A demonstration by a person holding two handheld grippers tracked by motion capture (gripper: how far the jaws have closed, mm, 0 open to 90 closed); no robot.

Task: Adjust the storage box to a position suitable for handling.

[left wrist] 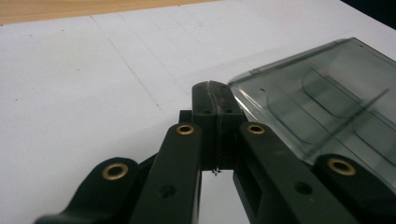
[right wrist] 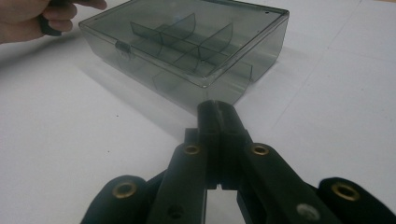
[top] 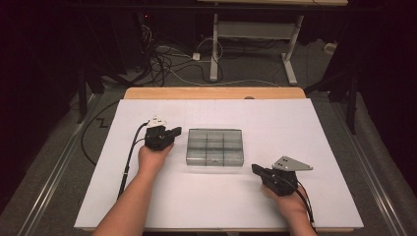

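A smoky clear plastic box (top: 215, 146) with inner dividers and a closed lid lies in the middle of the white table sheet (top: 147, 196). My left gripper (top: 176, 131) is just left of the box, its jaws pressed together with nothing between them. In the left gripper view the tips (left wrist: 214, 91) sit close to the box's near corner (left wrist: 322, 98). My right gripper (top: 255, 168) rests at the box's front right, shut and empty. In the right gripper view its tips (right wrist: 215, 107) point at the box (right wrist: 187, 46), a short way from its corner.
The wooden table edge (top: 211, 93) runs along the far side of the sheet. Beyond it stand a white desk frame (top: 255, 44) and loose cables (top: 162, 59) on the floor. Black cables trail from both grippers toward the front edge.
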